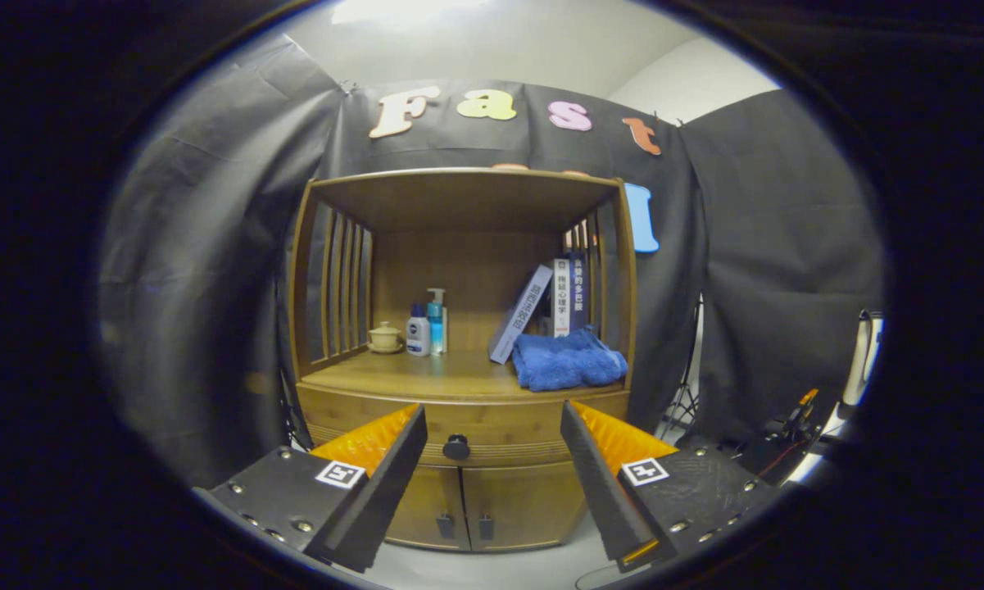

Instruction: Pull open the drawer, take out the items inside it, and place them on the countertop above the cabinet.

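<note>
Gripper: fingers spread wide, holding nothing, lined up either side of the drawer knob (likely aiming for a pull). Drawer: shut, contents hidden, just under the countertop. On countertop: lidded cup far left, two bottles, leaning books, blue towel right. Book spines bear writing, too small to read.

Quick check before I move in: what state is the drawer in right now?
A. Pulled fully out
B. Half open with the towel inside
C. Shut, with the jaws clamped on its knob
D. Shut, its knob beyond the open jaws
D: the drawer front sits flush with the cabinet, and its dark knob shows untouched beyond the gap of the open gripper.
</note>
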### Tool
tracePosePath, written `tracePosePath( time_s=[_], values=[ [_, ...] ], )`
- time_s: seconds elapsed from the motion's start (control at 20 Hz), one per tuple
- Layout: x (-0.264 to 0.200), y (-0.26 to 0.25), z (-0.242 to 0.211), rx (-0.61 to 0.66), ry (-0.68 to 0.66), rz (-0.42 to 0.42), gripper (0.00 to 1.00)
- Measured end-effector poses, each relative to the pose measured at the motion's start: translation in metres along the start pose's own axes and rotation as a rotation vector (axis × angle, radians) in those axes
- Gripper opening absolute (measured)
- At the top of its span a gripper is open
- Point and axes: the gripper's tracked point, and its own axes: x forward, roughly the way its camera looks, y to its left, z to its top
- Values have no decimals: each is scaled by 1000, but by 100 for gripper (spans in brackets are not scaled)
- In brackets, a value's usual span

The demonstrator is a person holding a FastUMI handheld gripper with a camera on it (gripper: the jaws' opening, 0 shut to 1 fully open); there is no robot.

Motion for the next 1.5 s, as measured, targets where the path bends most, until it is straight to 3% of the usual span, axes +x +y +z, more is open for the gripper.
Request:
tracePosePath(
  time_s=[0.5, 1.0, 1.5],
  values=[
    [21, 5, -26, 67, 0, -2, 98],
    [113, 51, -74, -54, 57, 61, 98],
    [184, 39, -151, 33, 199, 33, 99]
  ],
)
